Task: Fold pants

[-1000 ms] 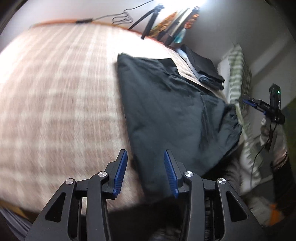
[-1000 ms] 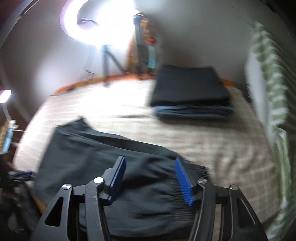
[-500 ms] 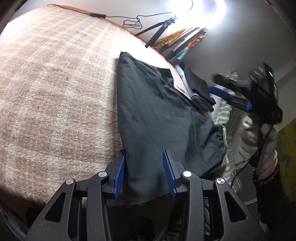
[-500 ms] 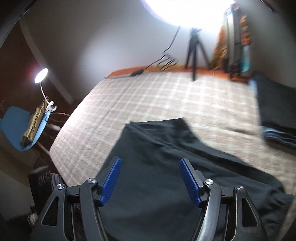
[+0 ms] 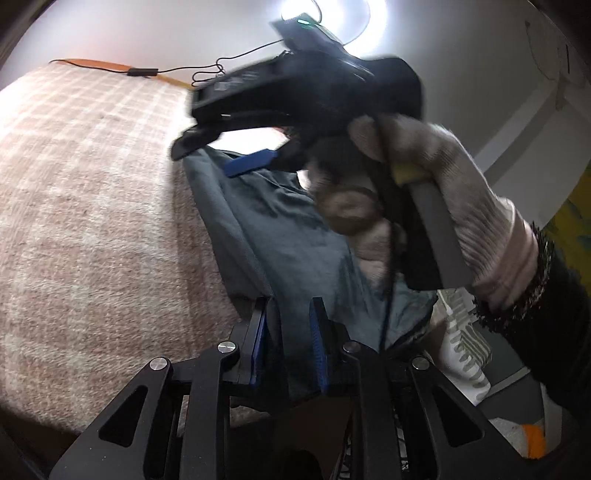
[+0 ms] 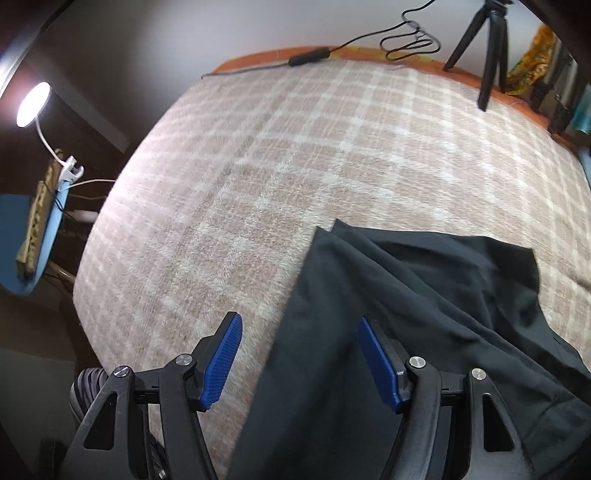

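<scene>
Dark pants lie spread on a plaid blanket, with one end hanging over the near edge. My left gripper stands at that near edge with pants fabric between its jaws, which are narrowed but still show a gap. My right gripper is open and hovers over the left edge of the pants. It also shows in the left wrist view, held by a gloved hand, above the far part of the pants.
A tripod and a cable stand at the bed's far edge. A blue chair with a clip lamp is left of the bed. Striped cloth lies by the near right.
My right gripper swung left across the bed from over the folded stack to the pants' left edge. My left gripper dropped to the near edge and its jaws closed in around the fabric.
</scene>
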Demonstrator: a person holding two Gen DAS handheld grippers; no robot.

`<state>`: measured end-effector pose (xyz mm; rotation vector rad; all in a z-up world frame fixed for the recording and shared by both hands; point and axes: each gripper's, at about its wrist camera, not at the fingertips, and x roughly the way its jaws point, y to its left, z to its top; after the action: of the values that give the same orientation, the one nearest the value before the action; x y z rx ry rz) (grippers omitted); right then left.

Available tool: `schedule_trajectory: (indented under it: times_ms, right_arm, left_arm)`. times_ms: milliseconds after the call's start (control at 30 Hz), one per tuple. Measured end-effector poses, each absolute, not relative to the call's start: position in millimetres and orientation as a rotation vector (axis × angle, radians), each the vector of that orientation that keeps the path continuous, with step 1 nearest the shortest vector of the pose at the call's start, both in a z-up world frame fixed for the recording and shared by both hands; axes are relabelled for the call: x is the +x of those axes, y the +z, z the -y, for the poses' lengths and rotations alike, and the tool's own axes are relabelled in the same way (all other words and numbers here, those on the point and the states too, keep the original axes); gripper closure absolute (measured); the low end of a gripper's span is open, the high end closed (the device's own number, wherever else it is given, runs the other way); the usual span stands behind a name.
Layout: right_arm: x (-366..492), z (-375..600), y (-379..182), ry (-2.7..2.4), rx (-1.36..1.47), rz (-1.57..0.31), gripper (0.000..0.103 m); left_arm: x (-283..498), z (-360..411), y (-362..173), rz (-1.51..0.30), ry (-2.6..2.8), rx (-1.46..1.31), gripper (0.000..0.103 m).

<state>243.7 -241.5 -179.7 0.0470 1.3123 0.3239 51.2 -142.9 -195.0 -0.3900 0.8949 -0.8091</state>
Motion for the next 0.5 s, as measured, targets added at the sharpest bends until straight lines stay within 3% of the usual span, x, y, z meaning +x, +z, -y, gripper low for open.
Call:
schedule_trajectory:
  times_ms: [233, 300, 400, 433, 500]
  right_arm:
    - [256, 221, -194, 0.235, -0.105, -1.354, 0.041]
    - [258, 218, -199, 0.210, -0.136, -1.364, 0.049]
    - [260, 221, -201, 0.182, -0.149, -1.349, 0.073]
    - [262, 222, -200, 0.183, -0.139, -1.348, 0.077]
    - [264, 231, -199, 0.187, -0.095, -1.346, 0.090]
  left_arm:
    - [48, 148, -196, -0.887, -0.819, -0.373, 0.085]
    - [47, 150, -195, -0.887, -0.821, -0.366, 0.085]
    - [45, 161, -194, -0.895, -0.807, -0.343, 0.084]
    - [45, 163, -195, -0.903, -0.789, -0.328, 0.079]
    - [45, 166, -199, -0.927, -0.763, -0.315, 0.058]
